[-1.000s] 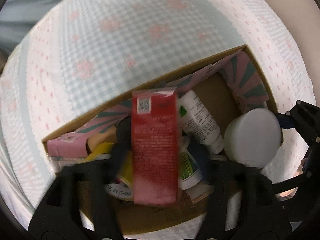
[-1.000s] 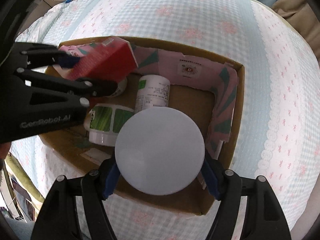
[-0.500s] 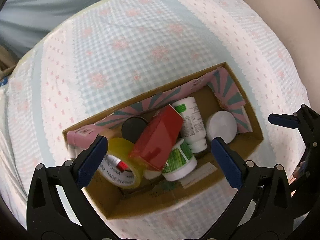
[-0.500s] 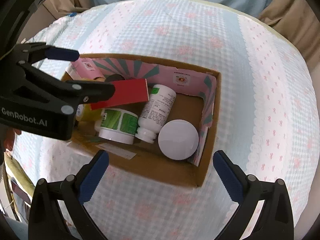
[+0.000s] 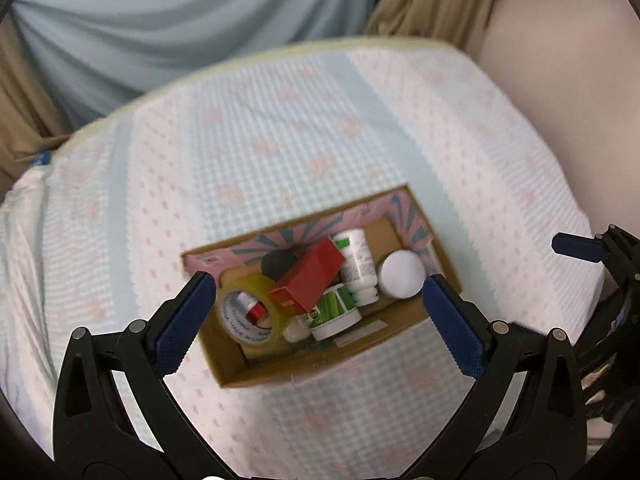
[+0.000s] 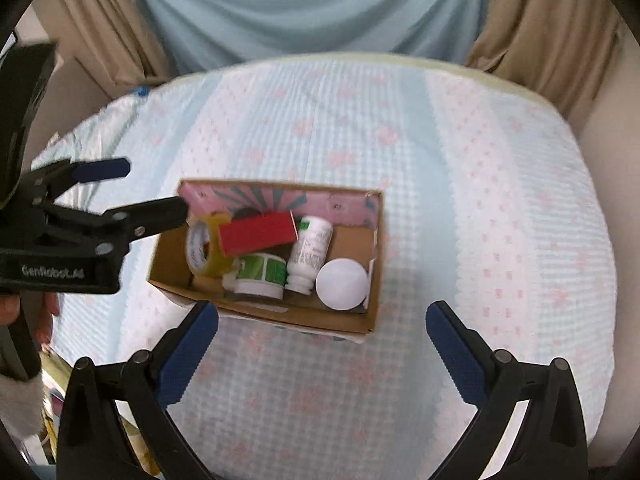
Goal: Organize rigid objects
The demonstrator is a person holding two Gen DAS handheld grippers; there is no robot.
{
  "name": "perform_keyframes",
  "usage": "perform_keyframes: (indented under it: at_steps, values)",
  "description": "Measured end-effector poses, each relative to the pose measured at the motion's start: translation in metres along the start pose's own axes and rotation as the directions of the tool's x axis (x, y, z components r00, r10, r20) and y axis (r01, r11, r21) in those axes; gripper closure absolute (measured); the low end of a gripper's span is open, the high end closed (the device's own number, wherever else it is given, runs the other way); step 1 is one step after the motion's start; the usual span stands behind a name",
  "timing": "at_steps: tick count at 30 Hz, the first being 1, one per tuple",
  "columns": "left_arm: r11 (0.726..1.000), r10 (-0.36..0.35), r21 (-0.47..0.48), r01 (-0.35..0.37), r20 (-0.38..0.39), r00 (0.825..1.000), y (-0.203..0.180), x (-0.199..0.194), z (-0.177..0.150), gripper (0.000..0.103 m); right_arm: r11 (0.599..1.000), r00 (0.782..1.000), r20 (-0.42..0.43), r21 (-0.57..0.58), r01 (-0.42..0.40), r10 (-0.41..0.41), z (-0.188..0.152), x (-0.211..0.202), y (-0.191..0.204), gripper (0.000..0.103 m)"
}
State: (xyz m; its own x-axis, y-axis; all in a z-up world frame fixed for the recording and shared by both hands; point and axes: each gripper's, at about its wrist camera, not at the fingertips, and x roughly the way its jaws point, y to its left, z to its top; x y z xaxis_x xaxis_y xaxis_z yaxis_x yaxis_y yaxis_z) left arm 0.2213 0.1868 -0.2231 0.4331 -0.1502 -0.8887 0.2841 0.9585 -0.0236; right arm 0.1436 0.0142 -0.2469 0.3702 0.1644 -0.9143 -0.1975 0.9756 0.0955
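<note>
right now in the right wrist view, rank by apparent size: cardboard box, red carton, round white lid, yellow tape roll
1. Brown cardboard box, clearly largest.
2. Red rectangular carton.
3. Round white lid and yellow tape roll: look alike, with the roll partly hidden, so unranked.

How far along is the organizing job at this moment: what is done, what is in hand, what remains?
Done: the red box, tape roll, green-labelled jar, white bottle and white round lid all lie inside the cardboard box.
In hand: nothing; the left gripper and right gripper are both open and empty above it.
Left: no loose items show on the checked tablecloth, so it looks nearly finished.
</note>
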Motion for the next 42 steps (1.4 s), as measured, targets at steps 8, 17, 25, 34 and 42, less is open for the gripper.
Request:
perform_keyframes:
  at_steps: [8, 17, 25, 34, 42]
  values:
    - [0.99, 0.072, -0.131, -0.046, 0.2, 0.977, -0.012, -0.133, -0.006, 0.0, 0.998, 0.985, 0.168, 0.06, 0.027, -0.036, 0.011, -0.125, -0.013, 0.0]
    - [0.969, 0.183, -0.232, -0.088, 0.427, 0.886, -0.05, -0.254, -0.037, 0.0, 0.996, 0.927, 0.365, 0.055, 0.075, -0.09, -0.003, -0.24, -0.01, 0.0]
    - [0.957, 0.244, -0.261, -0.123, 0.506, 0.827, -0.076, -0.291, -0.066, 0.0, 0.99, 0.865, 0.482, 0.054, 0.127, -0.138, -0.029, -0.275, -0.005, 0.0]
    - [0.946, 0.295, -0.282, -0.163, 0.534, 0.792, -0.092, -0.306, -0.082, 0.0, 0.989, 0.849, 0.507, 0.062, 0.136, -0.149, -0.038, -0.284, -0.008, 0.0]
    - [0.943, 0.303, -0.285, -0.171, 0.528, 0.793, -0.093, -0.308, -0.081, 0.0, 0.989, 0.848, 0.507, 0.071, 0.133, -0.151, -0.04, -0.285, -0.01, 0.0]
